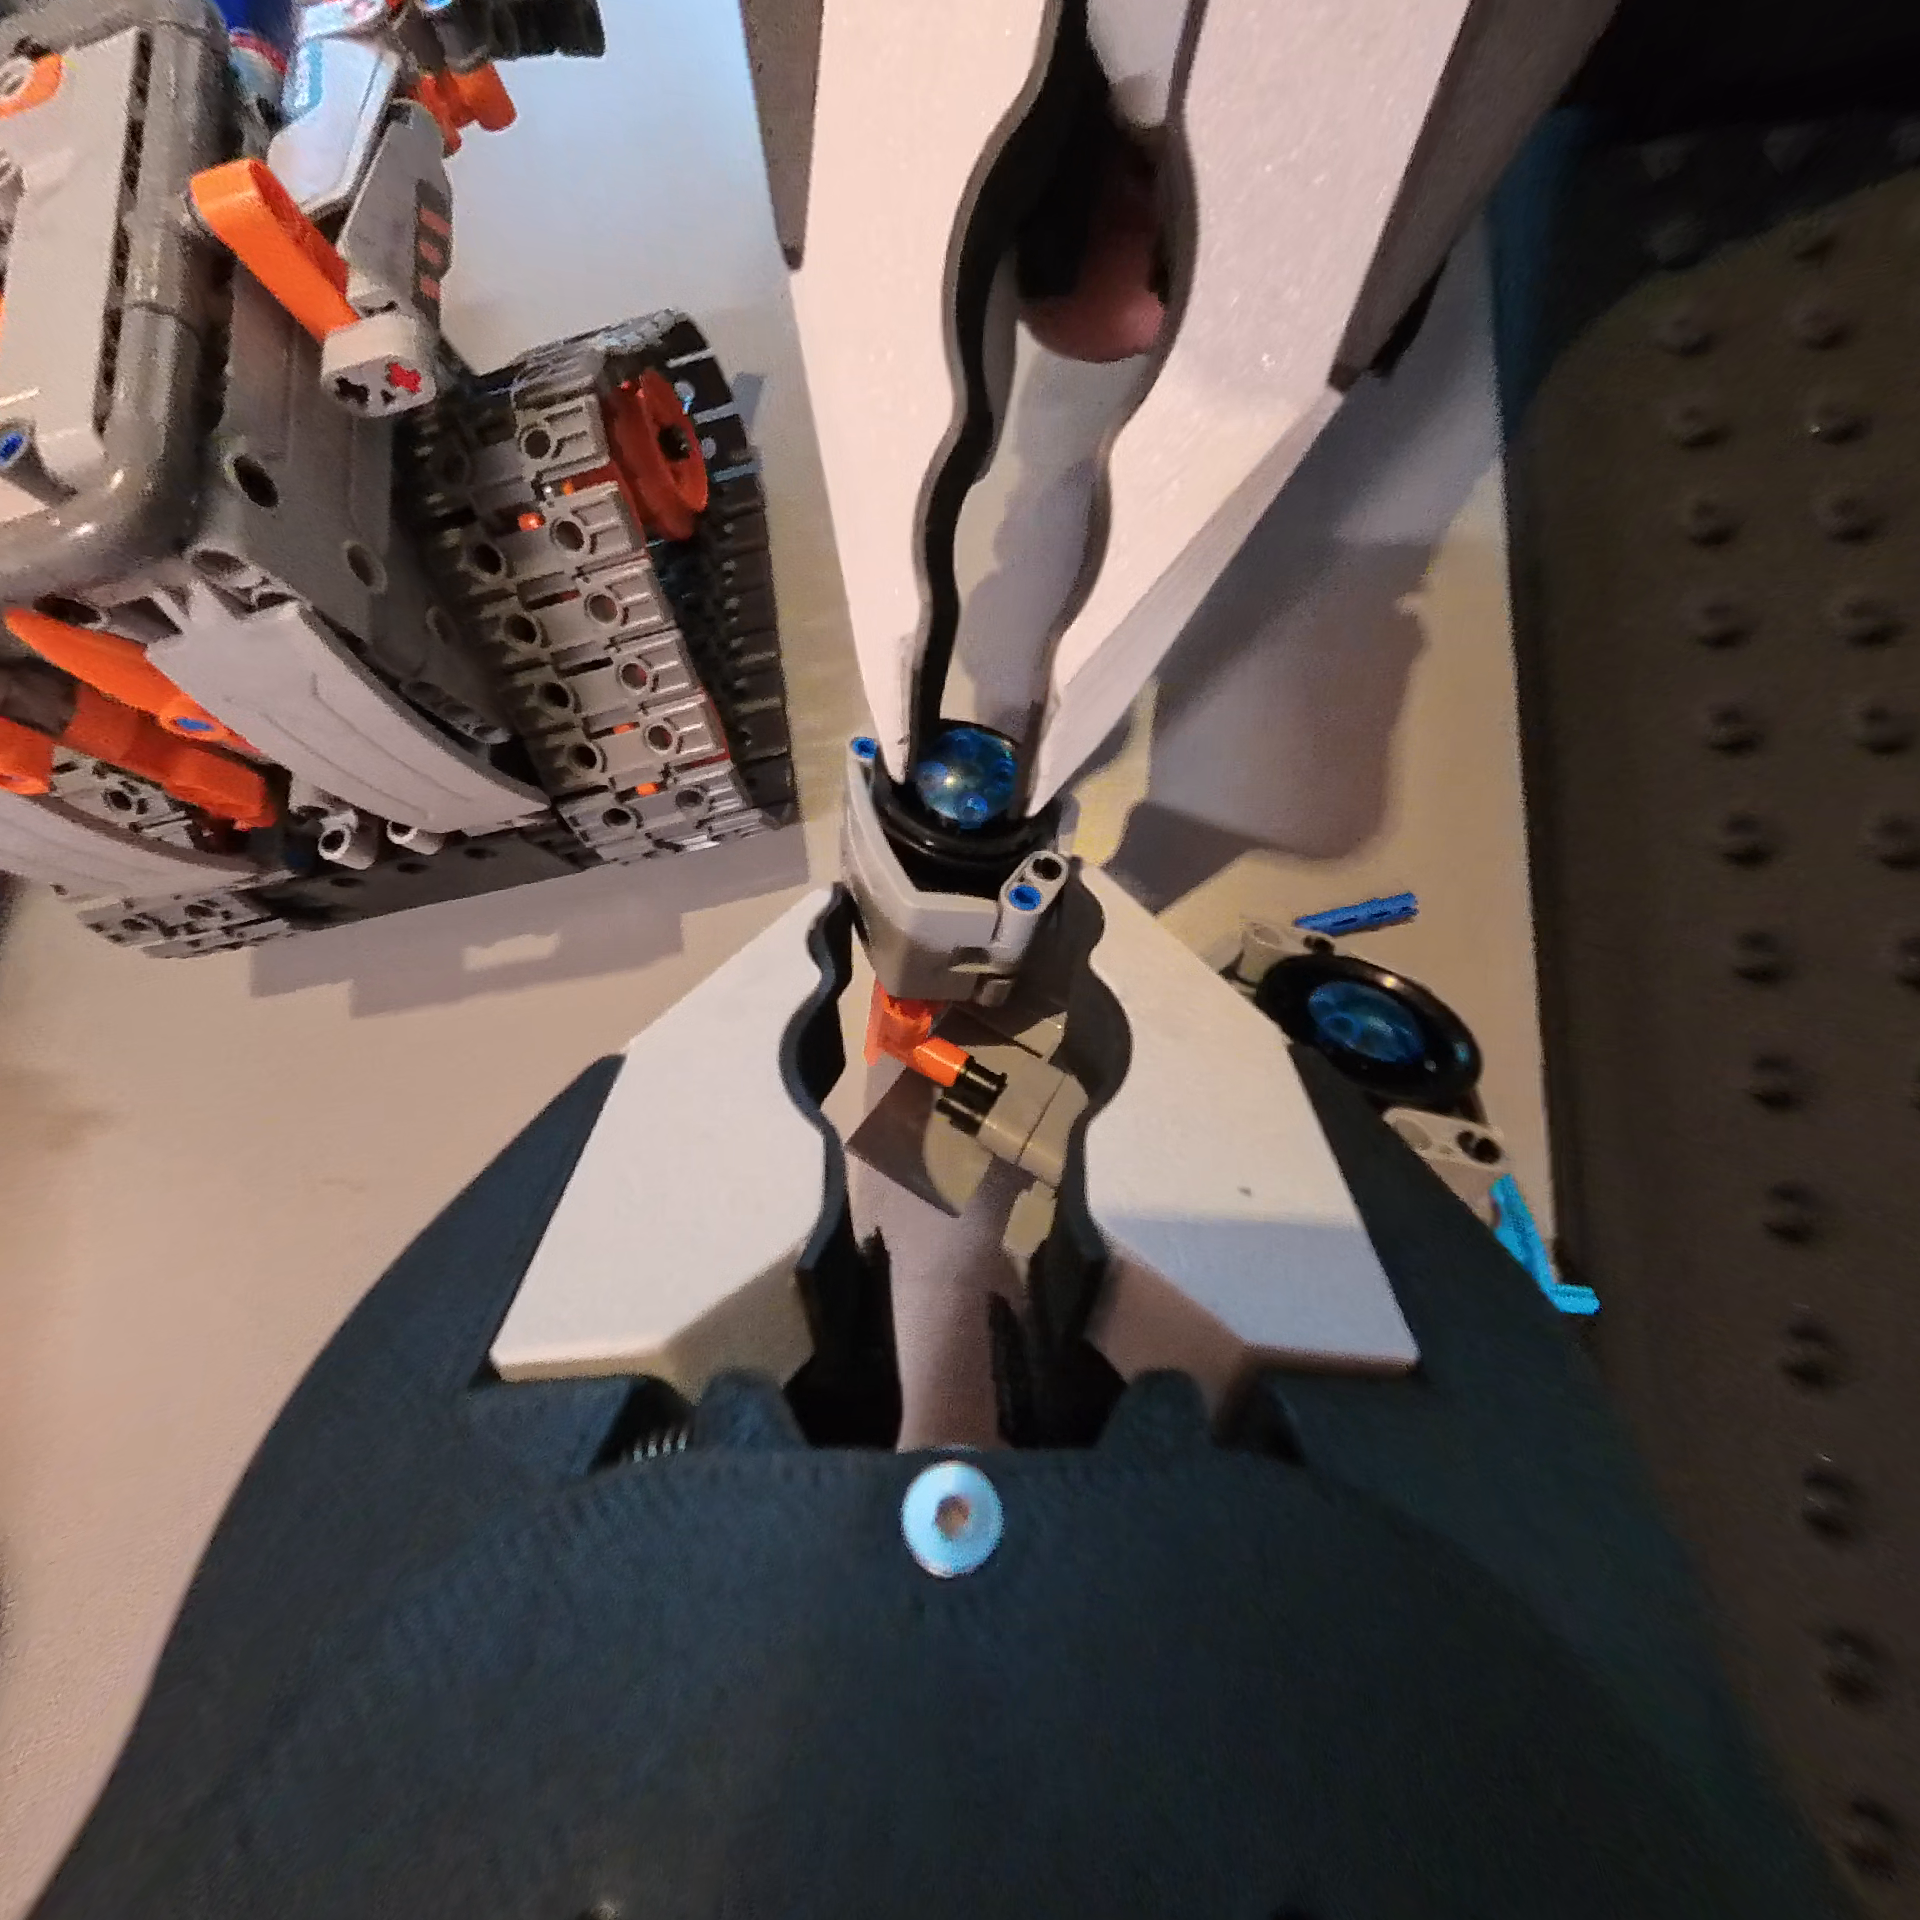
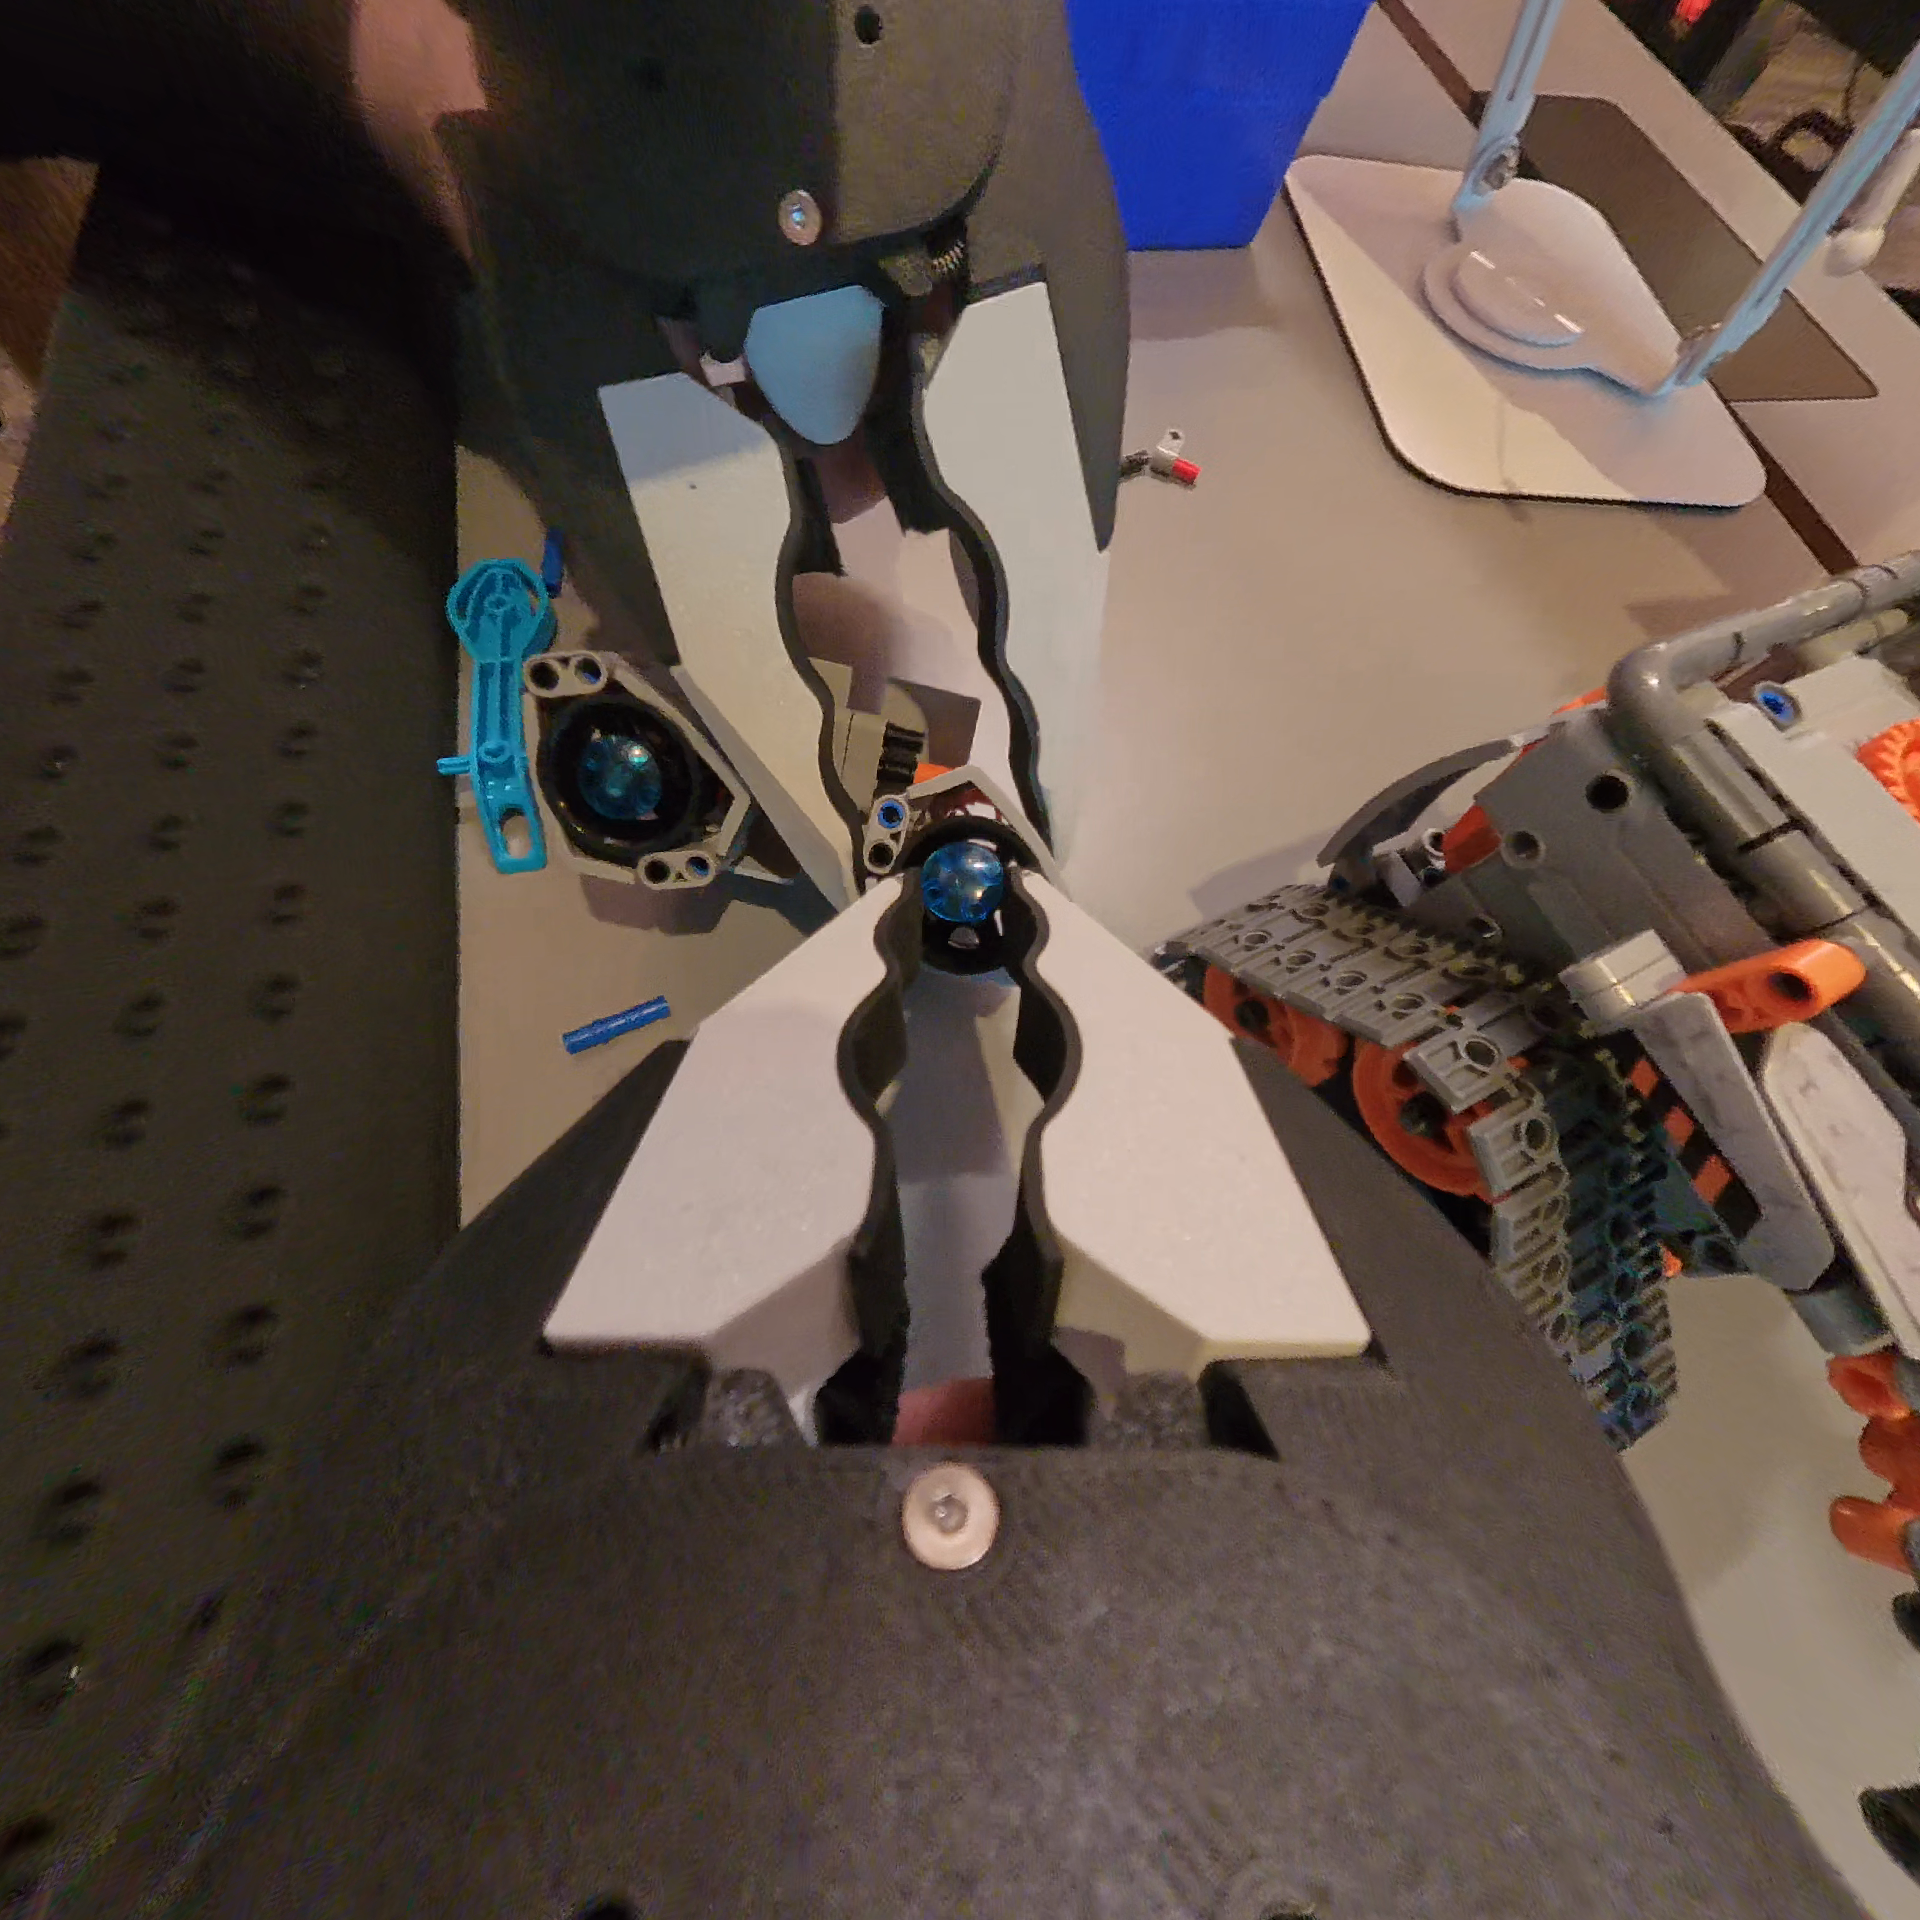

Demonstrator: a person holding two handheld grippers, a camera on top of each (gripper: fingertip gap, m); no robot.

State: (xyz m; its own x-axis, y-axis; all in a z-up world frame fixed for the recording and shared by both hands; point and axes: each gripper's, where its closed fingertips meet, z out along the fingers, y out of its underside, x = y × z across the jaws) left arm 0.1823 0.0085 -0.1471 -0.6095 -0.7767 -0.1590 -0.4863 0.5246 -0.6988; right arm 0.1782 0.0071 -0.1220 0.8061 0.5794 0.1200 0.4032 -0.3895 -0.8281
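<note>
A: Left claw (image 1: 961, 971) clamps the grey module (image 1: 940, 904), just beside the tracked model (image 1: 582, 623) on the tabletop (image 1: 312, 1143).
B: Right claw (image 2: 961, 914) pinches its blue dome (image 2: 961, 881). Best pull straight, left steady.

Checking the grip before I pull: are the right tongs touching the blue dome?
Touching. In the right wrist view the right tongs close on the blue dome, both tips against its sides.

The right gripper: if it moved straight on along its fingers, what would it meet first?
The right gripper already touches the blue dome of the small grey brick module. Directly beyond, the left gripper holds that module, though depth is unclear.
</note>
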